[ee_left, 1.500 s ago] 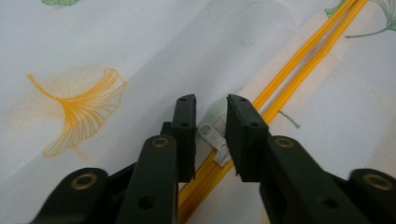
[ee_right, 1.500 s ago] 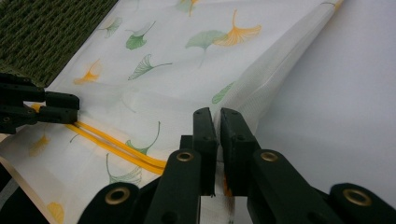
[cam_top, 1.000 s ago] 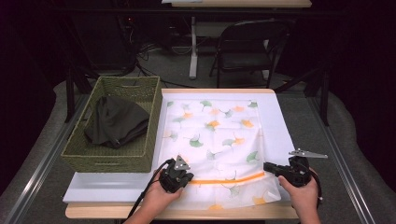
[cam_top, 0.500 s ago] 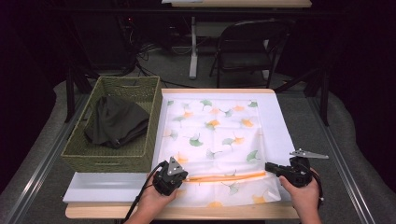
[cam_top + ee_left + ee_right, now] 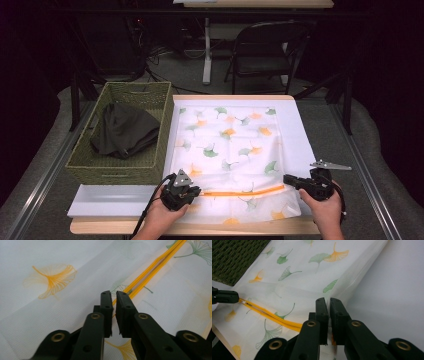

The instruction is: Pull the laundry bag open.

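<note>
A white mesh bag [image 5: 230,145] printed with green and orange ginkgo leaves lies flat on the table. An orange zipper [image 5: 240,192] runs across its near end. My left gripper [image 5: 197,190] is at the zipper's left end; in the left gripper view [image 5: 113,293] its jaws are pinched together on the orange zipper [image 5: 147,272]. At the zipper's right end, by the bag's right edge, is my right gripper [image 5: 286,180]. In the right gripper view [image 5: 327,300] its jaws are shut on the bag's edge, with orange showing between them.
A green woven basket [image 5: 120,172] holding a dark cloth [image 5: 122,130] stands left of the bag. A pale grey board [image 5: 110,200] lies under the bag at the near left. The table's front edge [image 5: 200,228] is just below my hands. A folding chair [image 5: 265,45] stands beyond the table.
My left gripper has slid a little to the left along the bag's near end, and the visible orange zipper line has lengthened. The right gripper has stayed at the right end.
</note>
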